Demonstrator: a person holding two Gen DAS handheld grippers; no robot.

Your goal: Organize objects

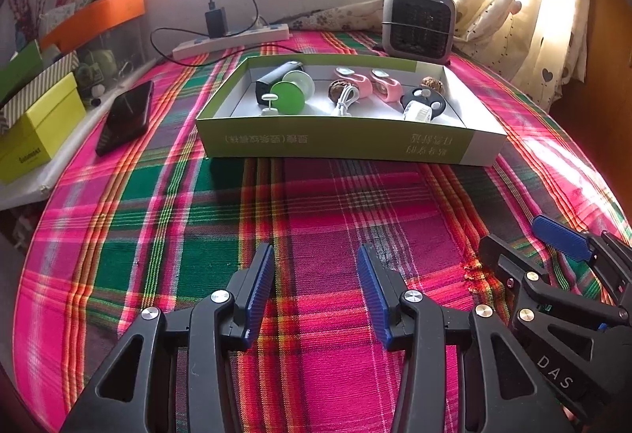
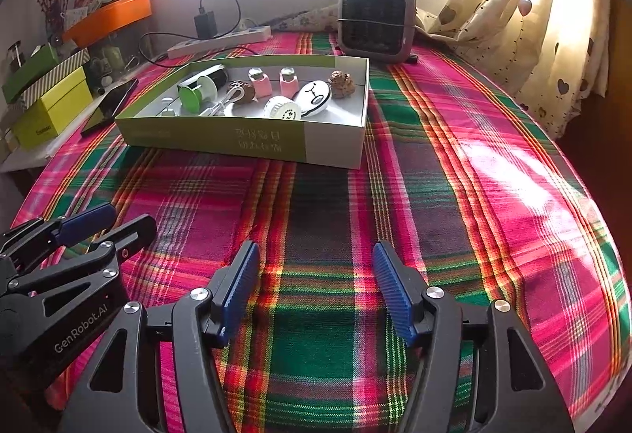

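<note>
Our left gripper [image 1: 316,290] and right gripper [image 2: 316,287] hang wide and empty, well short of the box [image 1: 347,140]. The items seem all inside it; next we withdraw.

The table is covered by a woven plaid cloth [image 1: 316,204] with a matt, slightly rough weave. The shallow box [image 1: 339,144] looks made of smooth cardboard, printed green outside. A glossy black phone [image 1: 125,117] is seen beside it. The left gripper [image 1: 316,290] is made of matt black plastic with ribbed blue pads [image 1: 371,294] and shiny metal screws.
</note>
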